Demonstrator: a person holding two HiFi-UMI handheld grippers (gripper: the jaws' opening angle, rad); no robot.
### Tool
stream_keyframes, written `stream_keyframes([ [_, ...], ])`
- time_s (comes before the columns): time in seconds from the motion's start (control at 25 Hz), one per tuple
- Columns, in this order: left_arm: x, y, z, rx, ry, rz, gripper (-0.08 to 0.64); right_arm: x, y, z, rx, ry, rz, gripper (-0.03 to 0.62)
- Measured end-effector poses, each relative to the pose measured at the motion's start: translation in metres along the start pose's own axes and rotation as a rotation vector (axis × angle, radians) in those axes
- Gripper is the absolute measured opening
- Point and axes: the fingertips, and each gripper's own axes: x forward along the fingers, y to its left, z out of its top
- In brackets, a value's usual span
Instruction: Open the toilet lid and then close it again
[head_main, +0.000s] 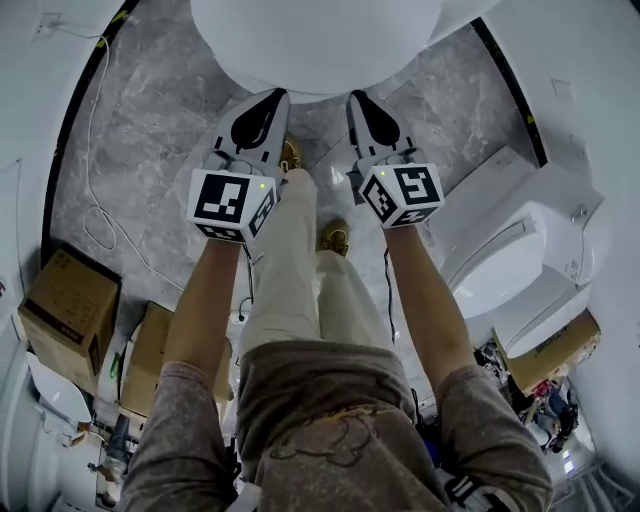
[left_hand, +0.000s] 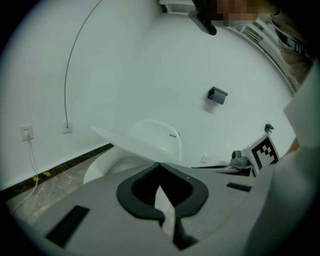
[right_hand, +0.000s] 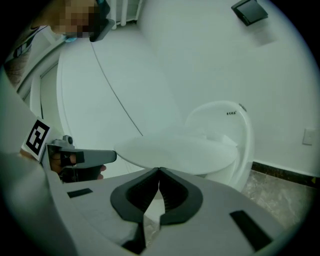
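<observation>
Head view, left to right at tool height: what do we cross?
cardboard box → left tool → right tool → toilet by the right wall

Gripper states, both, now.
Left gripper: shut, nothing between its jaws, tips at the toilet lid edge.
Right gripper: shut, nothing between its jaws.

You hold both forearms (head_main: 205, 300) out ahead, side by side, left claw (head_main: 270, 100) and right claw (head_main: 360, 102) each fully closed, pointing slightly downward.
</observation>
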Motion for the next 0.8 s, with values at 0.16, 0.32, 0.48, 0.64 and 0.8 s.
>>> stream_keyframes([
  [0.16,0.008,-0.024,0.059,0.050,-0.033,-0.043,0.008,-0.014,-0.008,0.049,0.045,-0.030,-0.056,0.028],
  [0.32,0.022,-0.042,0.106,0.093,-0.037,-0.096,0.009,-0.021,-0.020,0.088,0.093,-0.049,-0.115,0.028],
  [0.48,0.043,-0.062,0.147,0.126,-0.039,-0.166,0.009,-0.029,-0.038,0.123,0.143,-0.075,-0.150,0.028],
  [0.64,0.070,-0.083,0.186,0.162,-0.037,-0.217,0.009,-0.035,-0.061,0.159,0.183,-0.092,-0.185,0.028],
  [0.8,0.101,-0.103,0.219,0.185,-0.008,-0.254,0.009,-0.040,-0.086,0.189,0.189,-0.075,-0.213,0.028],
])
